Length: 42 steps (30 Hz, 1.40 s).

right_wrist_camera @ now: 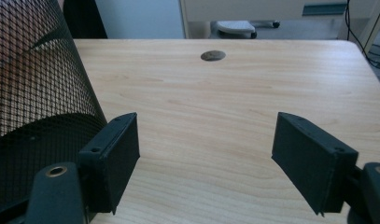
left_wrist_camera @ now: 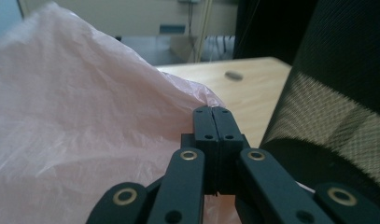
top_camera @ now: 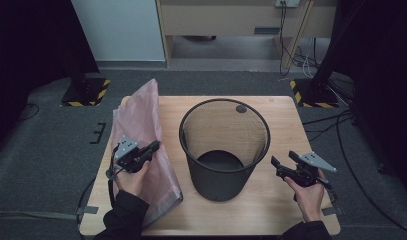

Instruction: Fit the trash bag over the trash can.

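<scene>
Pink plastic bag (top_camera: 143,145) lies on the left part of the bench (top_camera: 271,210), its far end raised, just beside the black mesh bin (top_camera: 223,150). Left gripper (top_camera: 152,148) has its jaws pressed together on a fold of the bag near the edge facing the bin (film is seen bunched at the tips in the left gripper view (left_wrist_camera: 213,122)). Right gripper (top_camera: 277,167) hovers by the bin's right side, jaws spread, holding nothing. Judgement: lining the bin has barely begun. 1 grasp is made; bag not yet opened or over the rim; bin looks empty.
</scene>
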{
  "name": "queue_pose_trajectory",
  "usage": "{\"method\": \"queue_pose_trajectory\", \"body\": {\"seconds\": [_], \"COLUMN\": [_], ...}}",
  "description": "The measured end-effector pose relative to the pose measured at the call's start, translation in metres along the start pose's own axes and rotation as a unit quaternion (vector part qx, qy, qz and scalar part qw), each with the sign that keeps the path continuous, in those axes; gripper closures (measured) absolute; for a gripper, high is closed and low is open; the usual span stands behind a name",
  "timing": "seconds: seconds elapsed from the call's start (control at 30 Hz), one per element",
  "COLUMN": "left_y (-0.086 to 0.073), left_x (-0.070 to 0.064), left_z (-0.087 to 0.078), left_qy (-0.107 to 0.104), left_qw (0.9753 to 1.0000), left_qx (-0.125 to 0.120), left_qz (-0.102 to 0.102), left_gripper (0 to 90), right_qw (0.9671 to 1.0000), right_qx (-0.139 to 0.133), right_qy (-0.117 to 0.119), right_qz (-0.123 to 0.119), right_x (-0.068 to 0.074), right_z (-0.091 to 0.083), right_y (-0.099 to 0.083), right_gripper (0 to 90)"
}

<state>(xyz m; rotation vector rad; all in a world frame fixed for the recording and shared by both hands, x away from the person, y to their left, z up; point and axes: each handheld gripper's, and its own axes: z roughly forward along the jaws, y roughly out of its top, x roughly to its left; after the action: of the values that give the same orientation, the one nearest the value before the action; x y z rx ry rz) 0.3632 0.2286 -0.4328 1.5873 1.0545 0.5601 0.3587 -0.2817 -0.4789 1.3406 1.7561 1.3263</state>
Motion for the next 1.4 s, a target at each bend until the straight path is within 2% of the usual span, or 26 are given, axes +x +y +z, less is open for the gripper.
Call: {"method": "queue_pose_trajectory", "body": {"seconds": [0.03,0.2,0.37,0.6,0.87,1.03,1.2,1.4], "left_y": [0.008,0.030,0.052,0.072,0.088,0.095,0.093,0.084], "left_x": [-0.004,-0.018,-0.033,-0.060,-0.087,-0.106,-0.127,-0.152], "left_z": [-0.005,-0.021,-0.038,-0.046,-0.038,-0.035,-0.025,-0.018], "left_qy": [-0.007,-0.023,-0.049,-0.083,-0.120,-0.140,-0.166,-0.194], "left_qw": [0.9998,0.9977,0.9925,0.9848,0.9784,0.9752,0.9726,0.9672], "left_qx": [-0.018,-0.062,-0.108,-0.142,-0.154,-0.149,-0.130,-0.117], "left_qz": [-0.001,0.011,0.028,0.056,0.070,0.085,0.098,0.115], "left_gripper": [90.0,90.0,90.0,90.0,90.0,90.0,90.0,90.0], "right_qw": [1.0000,0.9997,0.9980,0.9932,0.9868,0.9832,0.9803,0.9767], "right_qx": [-0.004,-0.024,-0.063,-0.116,-0.154,-0.165,-0.165,-0.158], "right_qy": [0.001,0.001,0.002,0.014,0.047,0.074,0.106,0.143], "right_qz": [0.000,-0.003,-0.003,-0.007,-0.018,-0.020,-0.026,-0.026], "right_x": [0.000,0.000,0.002,0.010,0.031,0.047,0.065,0.084], "right_z": [-0.001,-0.006,-0.020,-0.044,-0.059,-0.063,-0.063,-0.062], "right_y": [0.001,0.013,0.033,0.064,0.097,0.115,0.129,0.141], "right_gripper": [23.6,25.0,26.8,27.7,30.0,30.4,31.0,30.8]}}
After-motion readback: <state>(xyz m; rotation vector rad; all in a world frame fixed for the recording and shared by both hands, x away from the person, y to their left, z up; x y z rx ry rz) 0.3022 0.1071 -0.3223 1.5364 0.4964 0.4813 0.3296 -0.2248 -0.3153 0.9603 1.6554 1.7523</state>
